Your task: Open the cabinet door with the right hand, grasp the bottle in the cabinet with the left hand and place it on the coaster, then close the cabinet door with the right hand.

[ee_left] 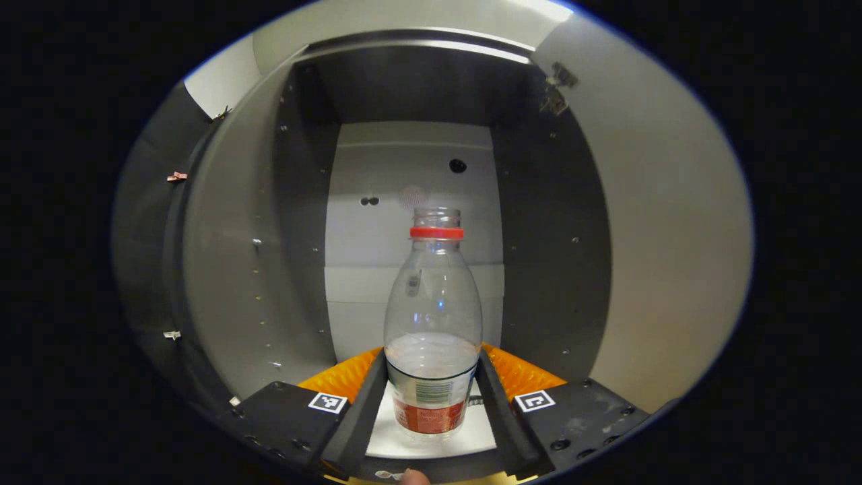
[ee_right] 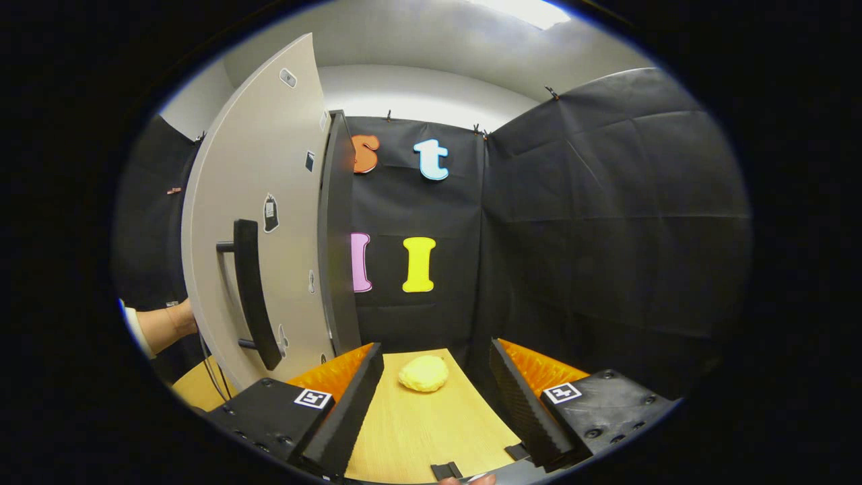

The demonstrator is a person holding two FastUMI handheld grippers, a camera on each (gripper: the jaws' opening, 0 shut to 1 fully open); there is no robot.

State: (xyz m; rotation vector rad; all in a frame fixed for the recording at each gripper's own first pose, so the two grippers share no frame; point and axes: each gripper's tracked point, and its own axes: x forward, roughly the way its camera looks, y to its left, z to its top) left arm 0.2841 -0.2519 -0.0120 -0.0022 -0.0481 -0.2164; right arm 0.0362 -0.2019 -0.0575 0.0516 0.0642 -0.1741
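A clear plastic bottle (ee_left: 433, 303) with a red neck ring and a red label stands upright on the pale floor of the cabinet (ee_left: 296, 222). My left gripper (ee_left: 433, 356) reaches into the cabinet, and its two fingers press on the bottle's lower sides. In the right gripper view the grey cabinet door (ee_right: 269, 222) stands swung open at left, its black bar handle (ee_right: 252, 296) facing me. My right gripper (ee_right: 436, 351) is open over the wooden table (ee_right: 417, 431), with nothing between its fingers. A yellow round coaster (ee_right: 423, 372) lies just beyond its fingertips.
The cabinet's dark side walls (ee_left: 552, 229) close in on both sides of the bottle, and the inside of the open door (ee_left: 667, 222) stands at right. A person's forearm (ee_right: 165, 327) shows behind the door at left. Black cloth wall (ee_right: 606, 222) backs the table.
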